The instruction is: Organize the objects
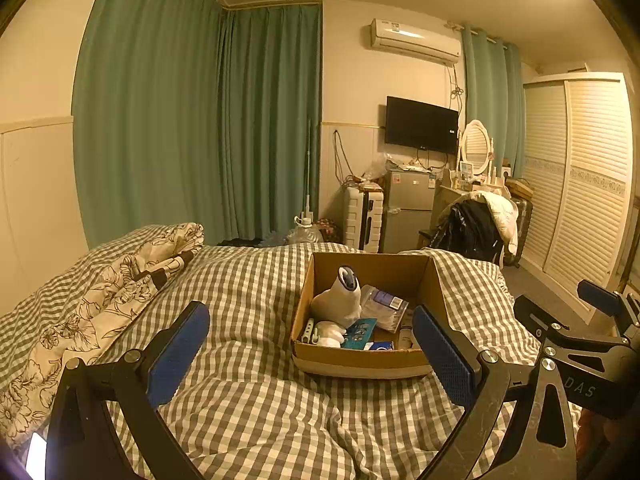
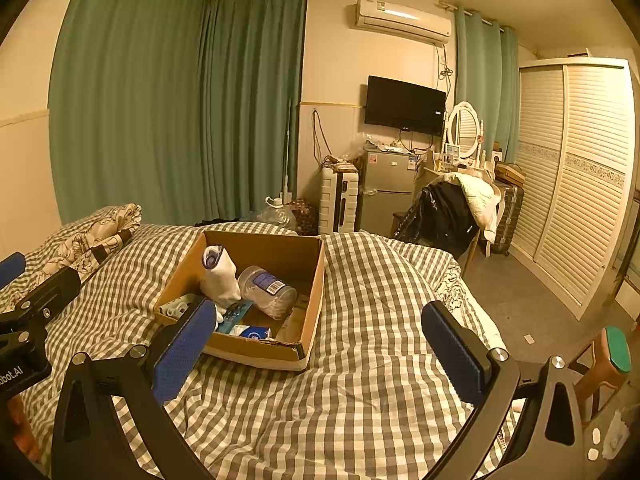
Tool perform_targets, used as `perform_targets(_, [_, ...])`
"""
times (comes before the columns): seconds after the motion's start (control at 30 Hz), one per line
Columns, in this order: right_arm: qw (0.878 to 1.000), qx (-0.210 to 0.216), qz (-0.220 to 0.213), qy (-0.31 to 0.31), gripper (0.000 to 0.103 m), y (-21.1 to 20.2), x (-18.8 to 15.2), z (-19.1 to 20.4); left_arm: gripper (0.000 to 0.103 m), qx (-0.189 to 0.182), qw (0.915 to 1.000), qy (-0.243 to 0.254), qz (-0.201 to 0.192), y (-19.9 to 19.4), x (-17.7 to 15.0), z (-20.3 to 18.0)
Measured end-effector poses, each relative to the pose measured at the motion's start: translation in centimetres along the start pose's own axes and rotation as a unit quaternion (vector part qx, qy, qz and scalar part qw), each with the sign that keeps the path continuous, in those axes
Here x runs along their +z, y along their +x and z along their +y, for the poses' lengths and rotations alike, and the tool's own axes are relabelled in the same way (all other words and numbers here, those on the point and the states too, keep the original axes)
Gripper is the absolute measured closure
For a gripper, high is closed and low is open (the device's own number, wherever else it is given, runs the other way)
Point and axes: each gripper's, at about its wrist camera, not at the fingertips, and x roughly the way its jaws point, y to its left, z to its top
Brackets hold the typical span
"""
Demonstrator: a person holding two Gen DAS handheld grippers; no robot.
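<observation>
Sitting on the checked bed cover [image 1: 248, 280] is an open cardboard box [image 1: 362, 360], lying at about 1 o'clock from the left gripper [image 1: 312, 360] and at about 11 o'clock from the right gripper [image 2: 320, 352]. Both grippers are hovering above the cover with their blue-padded fingers [image 1: 178, 354] spread wide apart, and neither is gripping anything. In the left wrist view the right-hand finger is overlapping the box's near right corner, though I cannot tell whether it is touching the cardboard. In the right wrist view the left-hand finger [image 2: 184, 350] is overlapping the box's near left corner in the same way.

Leaning inside the box toward its left wall is a white handheld device [image 1: 338, 300] with a dark tip pointing up. Just beside it, at its 3 o'clock, a clear plastic container [image 2: 268, 292] with a blue label is lying on its side. A teal card [image 1: 360, 332] and a small blue-and-white packet [image 2: 254, 334] are resting near the front wall. A floral pillow [image 1: 120, 284] is lying at 10 o'clock, well apart from the box.
</observation>
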Motion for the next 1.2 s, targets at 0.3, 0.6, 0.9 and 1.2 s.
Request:
perform_targets(0.3, [1.0,0.0,-0.001,0.0,0.0,0.0,-0.02,-0.07,0.0,0.007,1.0,0.006,-0.001,-0.14,-0.12,0.03])
perform_targets(0.6, [1.0,0.0,0.0,0.0,0.0,-0.01,-0.03,-0.06,0.0,0.007,1.0,0.005,0.0,-0.35,-0.06,-0.02])
perform_targets(0.9, [1.0,0.0,0.001,-0.001,0.0,-0.08,-0.13,-0.06,0.0,0.007,1.0,0.004,0.0,-0.35,-0.06,0.03])
perform_targets(1.2, [1.0,0.0,0.003,-0.002,0.0,-0.17,-0.27,-0.02,0.0,0.007,1.0,0.003,0.001,-0.38,-0.07,0.05])
